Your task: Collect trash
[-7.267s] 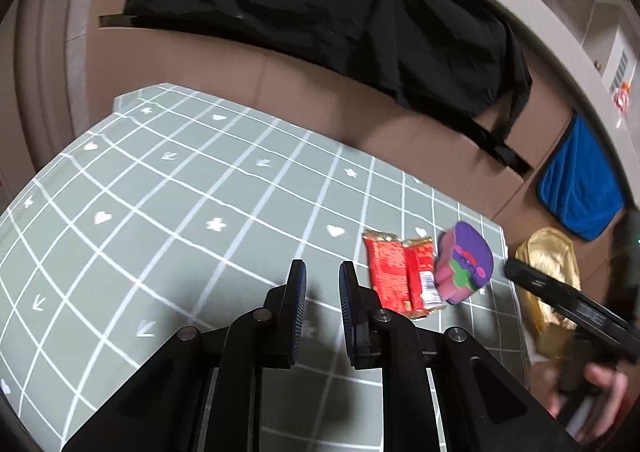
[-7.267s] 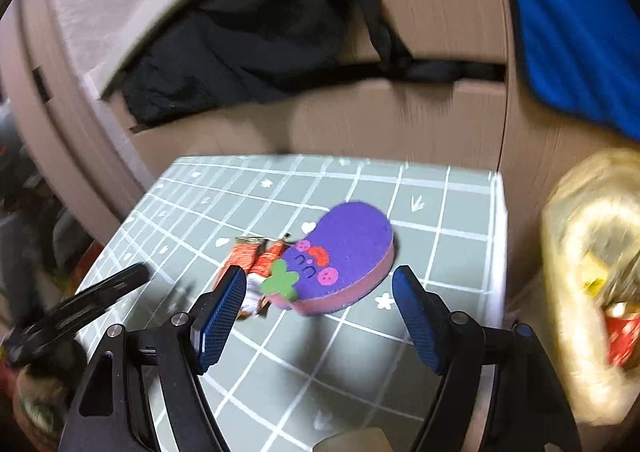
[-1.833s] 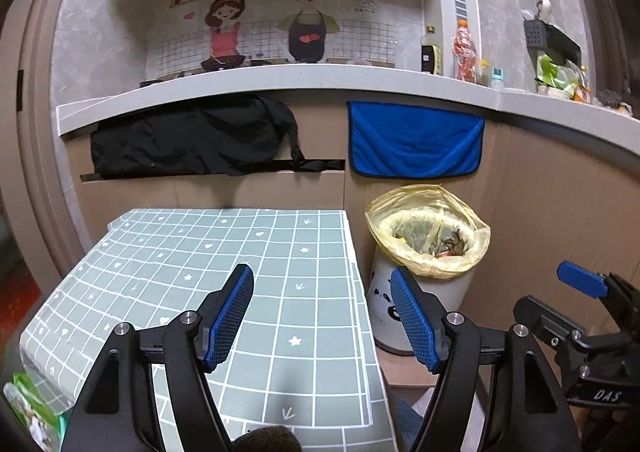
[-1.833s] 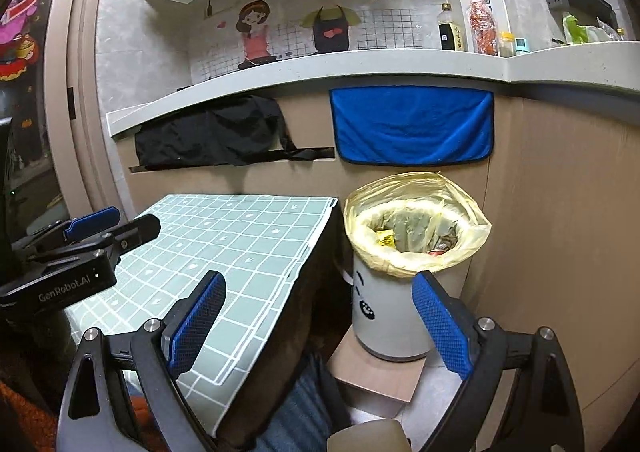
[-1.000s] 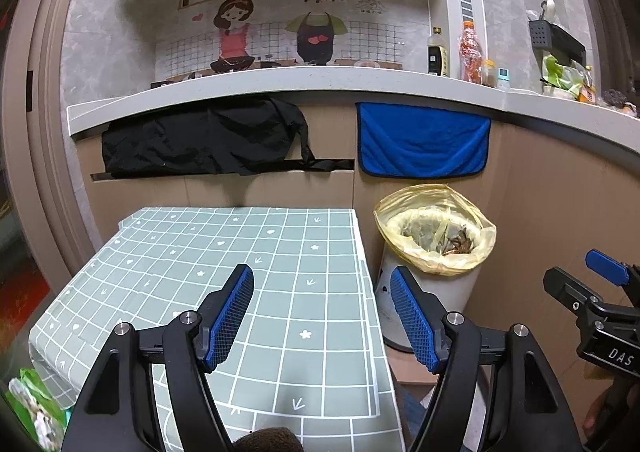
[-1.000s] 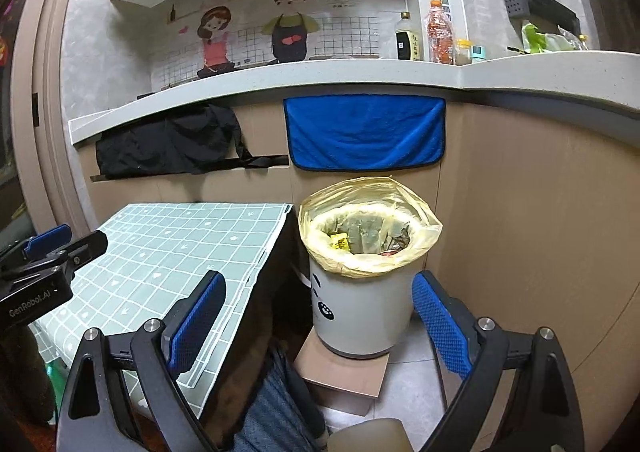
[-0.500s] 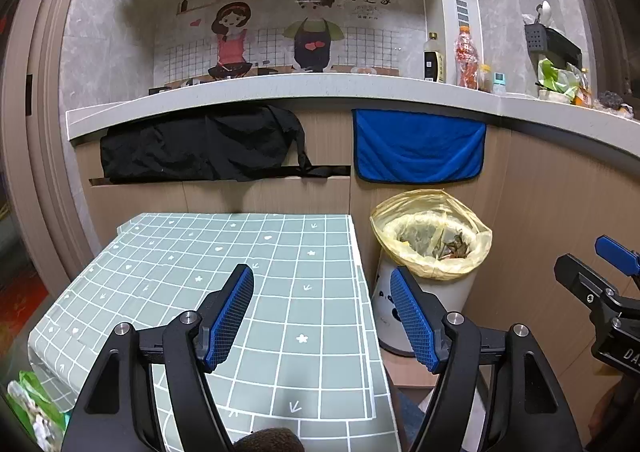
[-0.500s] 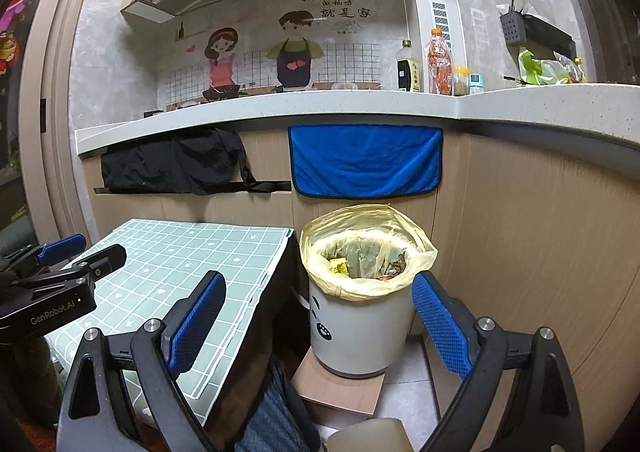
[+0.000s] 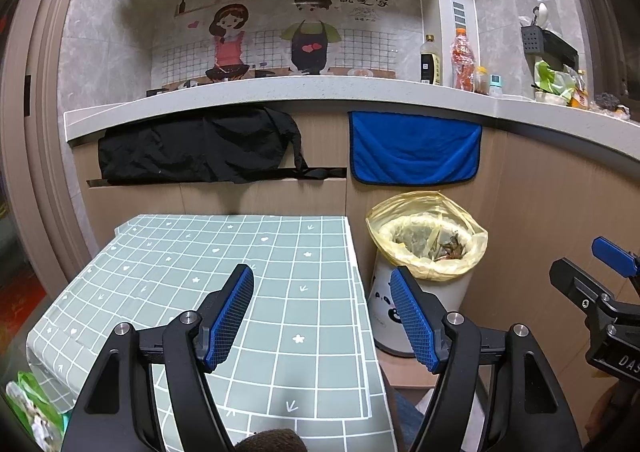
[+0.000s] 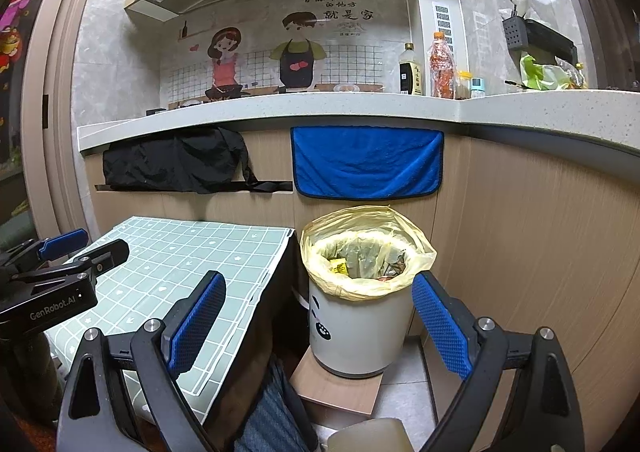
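Looking along the left gripper (image 9: 322, 316), its blue-padded jaws stand wide apart and empty over the green grid tablecloth (image 9: 224, 252); 7.3 s ago they were nearly pinched together low over that cloth, with a red wrapper and a purple sponge just right of them, and neither lies on the cloth now. Beyond the right jaw stands the white trash bin (image 9: 424, 272) with its yellow liner (image 9: 472, 240) holding crumpled trash. A blue towel (image 9: 414, 147) hangs above the bin, a black cloth (image 9: 192, 147) beyond the left jaw

From the right wrist view, the right gripper (image 10: 318, 322) is likewise spread and holds nothing. The bin (image 10: 360, 336) sits between and ahead of its jaws, trash visible inside the liner (image 10: 420, 252), where 7.3 s ago the sponge lay between them on the cloth. The tablecloth (image 10: 168, 260) now lies beyond the left jaw, the other gripper (image 10: 64, 252) hovering over its near edge
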Demonstrator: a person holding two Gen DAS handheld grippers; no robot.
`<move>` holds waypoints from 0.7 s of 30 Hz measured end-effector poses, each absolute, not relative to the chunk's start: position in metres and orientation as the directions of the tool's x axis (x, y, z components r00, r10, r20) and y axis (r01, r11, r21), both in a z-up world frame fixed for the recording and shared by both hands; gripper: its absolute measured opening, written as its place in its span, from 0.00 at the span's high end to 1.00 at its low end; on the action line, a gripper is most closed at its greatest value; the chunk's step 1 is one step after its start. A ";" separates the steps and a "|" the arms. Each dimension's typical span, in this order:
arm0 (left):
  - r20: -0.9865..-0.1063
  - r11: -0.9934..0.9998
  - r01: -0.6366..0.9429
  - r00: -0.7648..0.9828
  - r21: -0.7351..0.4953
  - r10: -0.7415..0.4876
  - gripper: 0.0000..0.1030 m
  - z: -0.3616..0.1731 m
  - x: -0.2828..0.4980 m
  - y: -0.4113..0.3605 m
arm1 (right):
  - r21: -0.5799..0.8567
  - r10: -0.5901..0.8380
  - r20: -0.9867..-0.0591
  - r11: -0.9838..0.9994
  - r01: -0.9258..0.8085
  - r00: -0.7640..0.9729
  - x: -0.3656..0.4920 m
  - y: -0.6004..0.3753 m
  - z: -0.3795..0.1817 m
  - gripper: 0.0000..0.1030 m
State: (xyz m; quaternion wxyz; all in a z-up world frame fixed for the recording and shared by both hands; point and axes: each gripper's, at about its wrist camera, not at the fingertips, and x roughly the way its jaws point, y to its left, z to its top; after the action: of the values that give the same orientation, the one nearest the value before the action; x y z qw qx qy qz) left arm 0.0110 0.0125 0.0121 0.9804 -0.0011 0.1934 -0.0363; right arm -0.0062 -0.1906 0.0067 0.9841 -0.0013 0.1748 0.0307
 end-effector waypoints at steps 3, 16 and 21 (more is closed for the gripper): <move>-0.378 0.997 0.075 0.923 -0.015 -0.075 0.31 0.012 0.010 0.011 | 0.009 0.060 -0.342 0.998 -0.060 0.938 -0.007 -0.192 0.007 0.10; -0.381 0.997 0.078 0.921 -0.014 -0.078 0.31 0.012 0.010 0.009 | 0.014 0.063 -0.346 0.998 -0.062 0.936 -0.005 -0.195 0.006 0.10; -0.384 0.997 0.079 0.920 -0.016 -0.079 0.31 0.012 0.009 0.008 | 0.016 0.063 -0.349 0.998 -0.061 0.935 -0.006 -0.195 0.004 0.10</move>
State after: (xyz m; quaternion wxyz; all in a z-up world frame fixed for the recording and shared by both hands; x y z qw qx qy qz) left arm 0.0093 0.0079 0.0120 0.9798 0.0001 0.1958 -0.0401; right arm -0.0063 -0.1951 0.0043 0.9836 0.0027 0.1774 0.0315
